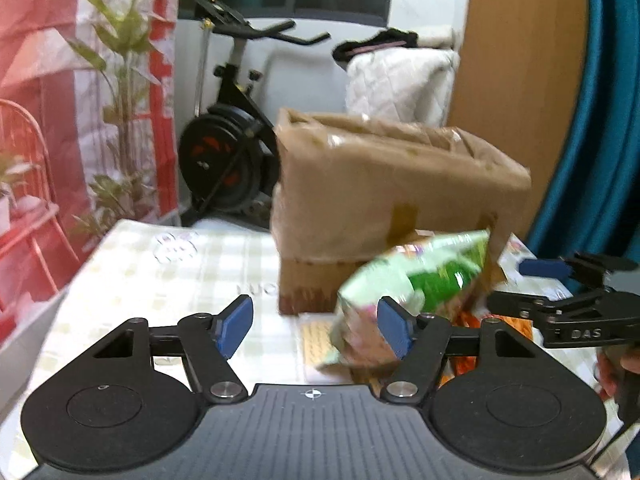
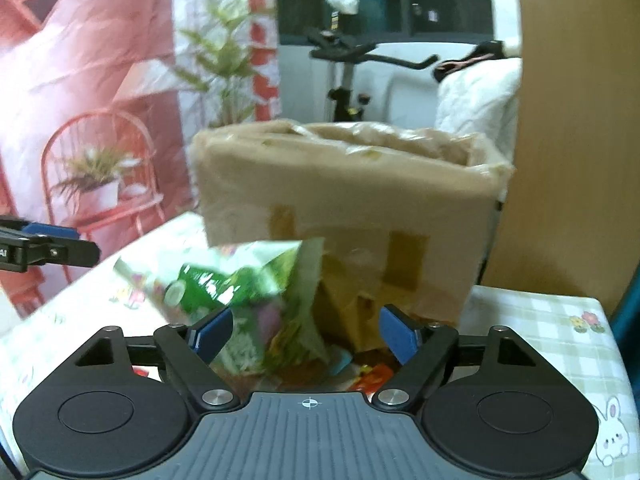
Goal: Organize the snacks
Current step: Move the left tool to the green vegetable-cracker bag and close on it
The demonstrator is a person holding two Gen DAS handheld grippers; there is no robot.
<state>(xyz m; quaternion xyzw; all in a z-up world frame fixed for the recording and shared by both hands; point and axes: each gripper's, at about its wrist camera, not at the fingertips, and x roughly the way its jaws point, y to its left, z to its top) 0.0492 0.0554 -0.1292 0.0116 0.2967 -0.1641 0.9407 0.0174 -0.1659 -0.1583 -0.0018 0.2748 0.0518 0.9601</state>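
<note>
At centre right of the left wrist view, a green-and-white foil snack bag (image 1: pixel 416 284) leans against a taped brown cardboard box (image 1: pixel 384 188) on the checked tablecloth (image 1: pixel 160 272). Left gripper (image 1: pixel 316 328): jaws apart, empty. Right wrist view: bag lower centre-left; right gripper (image 2: pixel 306 334) open, unloaded.
</note>
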